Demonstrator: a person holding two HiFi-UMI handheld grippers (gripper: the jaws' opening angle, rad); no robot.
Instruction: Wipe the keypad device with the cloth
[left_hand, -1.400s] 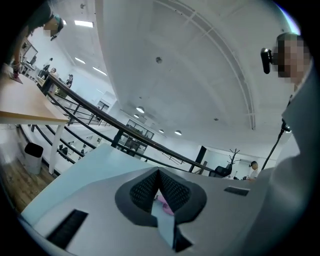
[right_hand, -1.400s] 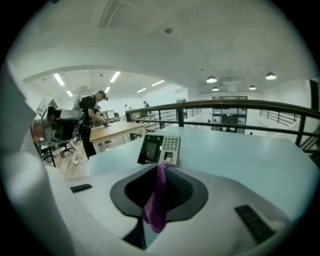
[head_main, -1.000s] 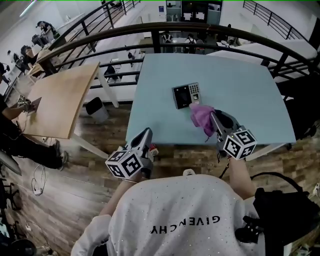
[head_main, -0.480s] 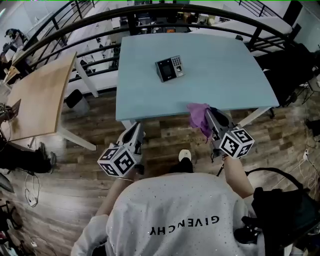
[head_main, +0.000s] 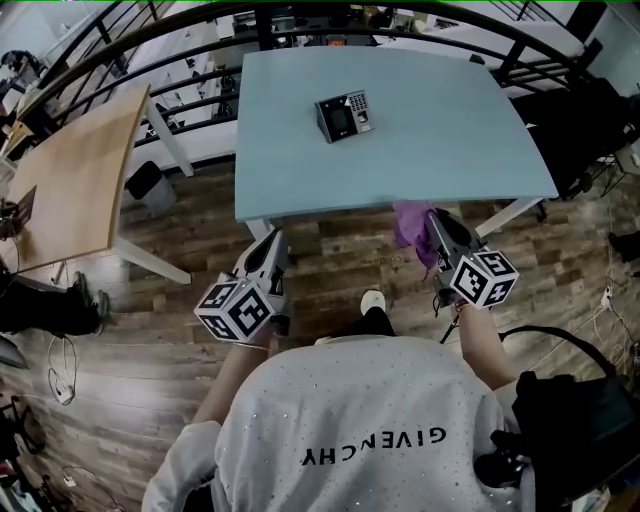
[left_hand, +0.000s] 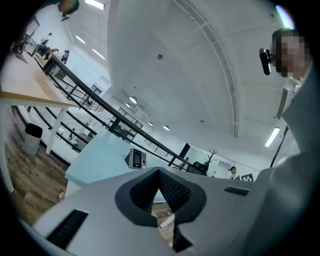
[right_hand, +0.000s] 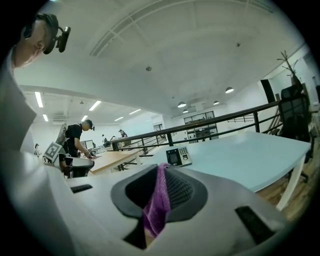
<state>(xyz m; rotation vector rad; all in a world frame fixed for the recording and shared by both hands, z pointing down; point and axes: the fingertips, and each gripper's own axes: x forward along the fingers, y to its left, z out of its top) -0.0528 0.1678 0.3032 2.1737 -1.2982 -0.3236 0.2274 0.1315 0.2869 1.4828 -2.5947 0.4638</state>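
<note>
The black keypad device (head_main: 344, 114) lies on the pale blue table (head_main: 420, 140), toward its far middle; it also shows as the keypad device (left_hand: 136, 158) and the keypad device (right_hand: 178, 156). My right gripper (head_main: 437, 224) is shut on the purple cloth (head_main: 412, 228), held off the table's near edge above the wooden floor. The purple cloth (right_hand: 156, 205) hangs pinched between the jaws. My left gripper (head_main: 270, 250) is shut with nothing in it, also short of the table's near edge, far from the device.
A wooden table (head_main: 75, 190) stands to the left with a dark bin (head_main: 150, 185) beside it. A black railing (head_main: 150, 45) runs behind the blue table. A person's legs (head_main: 45, 305) show at far left, and a black bag (head_main: 570, 420) lies at right.
The cloth and right gripper have come back off the table's near edge to over the floor. The view has shifted backward, so both grippers are farther from the device.
</note>
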